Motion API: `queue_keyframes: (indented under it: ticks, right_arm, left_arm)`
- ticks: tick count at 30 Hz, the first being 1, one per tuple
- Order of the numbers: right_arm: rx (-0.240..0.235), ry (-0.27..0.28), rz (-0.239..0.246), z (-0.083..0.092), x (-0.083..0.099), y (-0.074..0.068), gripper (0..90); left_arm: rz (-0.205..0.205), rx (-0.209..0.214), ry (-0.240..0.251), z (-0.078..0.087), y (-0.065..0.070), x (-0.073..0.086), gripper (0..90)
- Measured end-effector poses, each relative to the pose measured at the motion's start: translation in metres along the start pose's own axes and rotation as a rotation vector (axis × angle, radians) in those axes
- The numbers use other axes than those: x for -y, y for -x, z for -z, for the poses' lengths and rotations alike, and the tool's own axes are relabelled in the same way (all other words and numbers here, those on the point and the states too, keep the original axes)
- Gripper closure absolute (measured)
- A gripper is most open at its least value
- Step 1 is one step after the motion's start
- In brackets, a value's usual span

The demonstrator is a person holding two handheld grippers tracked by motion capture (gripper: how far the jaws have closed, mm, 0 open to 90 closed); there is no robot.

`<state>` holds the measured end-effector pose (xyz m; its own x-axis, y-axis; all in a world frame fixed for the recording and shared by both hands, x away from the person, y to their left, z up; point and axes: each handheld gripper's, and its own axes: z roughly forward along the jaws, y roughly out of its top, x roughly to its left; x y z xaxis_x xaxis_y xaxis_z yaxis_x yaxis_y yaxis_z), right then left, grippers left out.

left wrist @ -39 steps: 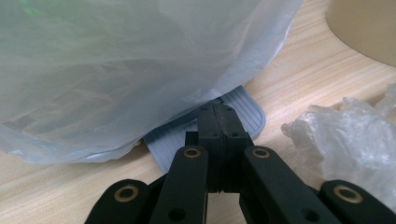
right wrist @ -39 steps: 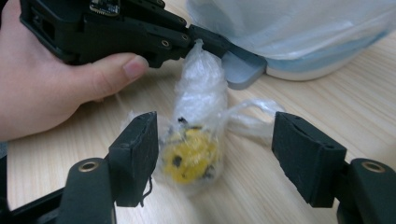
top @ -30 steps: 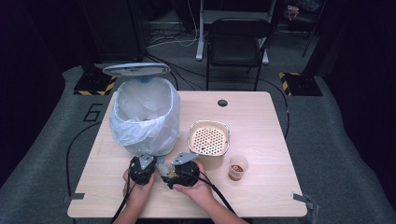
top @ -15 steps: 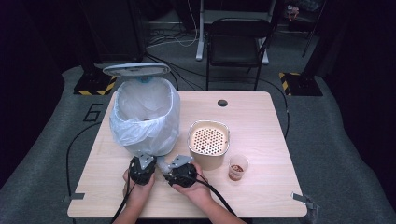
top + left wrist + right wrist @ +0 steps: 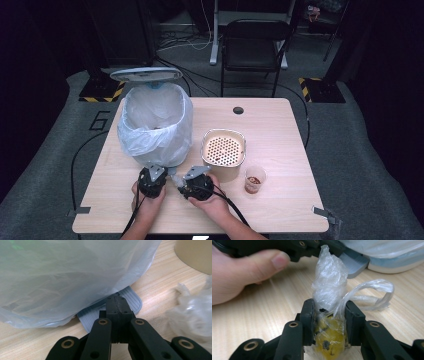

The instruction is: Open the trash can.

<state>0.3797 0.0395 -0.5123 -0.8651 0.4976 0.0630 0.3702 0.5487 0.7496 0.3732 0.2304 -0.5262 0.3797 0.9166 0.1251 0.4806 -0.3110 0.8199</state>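
Two grippers sit close together at the near edge of the table (image 5: 280, 130) in the high view, just in front of the bin (image 5: 156, 125), whose white liner bag spills over its rim and whose lid stands open behind it. The left gripper (image 5: 156, 172) points at the foot of the bin; the right gripper (image 5: 181, 181) lies just beside it, turned toward it, with a strainer basket (image 5: 223, 150) and a small cup (image 5: 255, 179) off to the right

From the left gripper view, its jaws are pressed tight together with nothing between them, tips resting on the ribbed grey pedal (image 5: 131, 298) that pokes out under the bulging liner bag (image 5: 75, 275)

Looking along the right gripper (image 5: 329, 315) in its own view, the jaws have just been closing and now squeeze a small plastic-wrapped bundle (image 5: 329, 297) with something yellow and dark-flecked inside, its twisted film standing up above the pads and a loop trailing right. It is held low over the wood, near the pedal

By my judgement the bundle is light, soft and squashy, and the film is slick, so a firm hold across the filled bulge, not the loose twist, seems safest
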Motion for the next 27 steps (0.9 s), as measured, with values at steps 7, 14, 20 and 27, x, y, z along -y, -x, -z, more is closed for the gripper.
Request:
queue_keyframes:
  ticks: [7, 14, 20, 27]
  right_arm:
    - [-0.029, -0.003, 0.014, 0.022, -0.010, -0.006, 65.1]
    - [-0.036, 0.018, 0.006, 0.054, -0.029, -0.009, 65.1]
    - [-0.035, 0.057, 0.016, 0.082, -0.050, -0.013, 65.1]
    - [-0.027, 0.108, 0.029, 0.110, -0.082, -0.010, 65.1]
  left_arm:
    - [0.025, 0.000, 0.020, -0.001, 0.002, 0.001, 90.0]
    - [-0.021, -0.021, 0.011, 0.000, -0.001, 0.000, 90.0]
    - [-0.027, -0.028, 0.007, 0.000, 0.001, -0.001, 90.0]
    - [-0.024, -0.027, 0.008, 0.000, 0.001, -0.001, 90.0]
